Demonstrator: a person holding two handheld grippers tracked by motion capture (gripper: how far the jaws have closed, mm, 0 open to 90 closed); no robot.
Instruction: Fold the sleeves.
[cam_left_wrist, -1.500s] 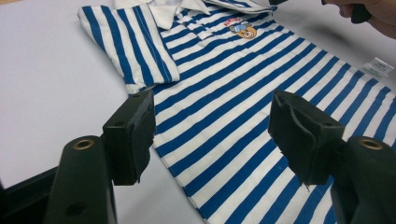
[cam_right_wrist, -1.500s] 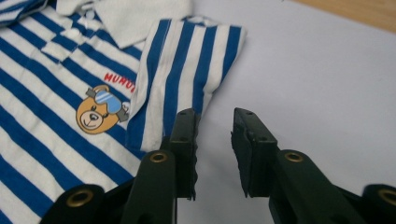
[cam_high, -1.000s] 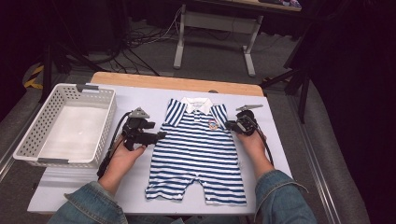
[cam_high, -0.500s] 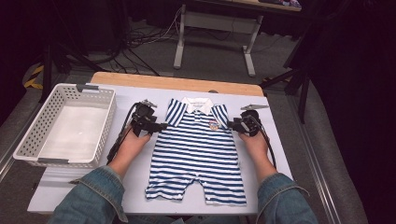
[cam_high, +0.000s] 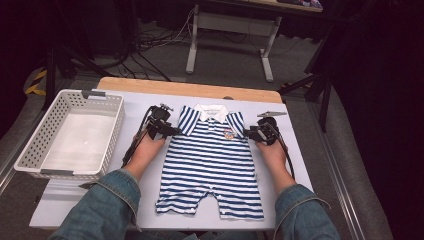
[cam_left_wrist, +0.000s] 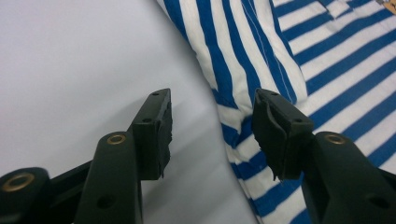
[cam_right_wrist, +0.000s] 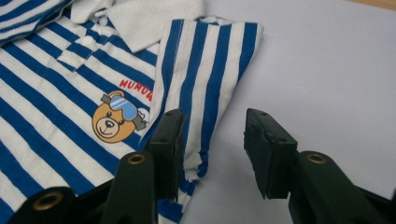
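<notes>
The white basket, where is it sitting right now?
In the high view the white basket sits at the table's left edge, left of the left gripper and the striped romper.

Both forearms reach far. Left claw (cam_high: 172, 131) jaws parted, just been closing; right claw (cam_high: 248, 133) jaws parted, nothing pinched.
</notes>
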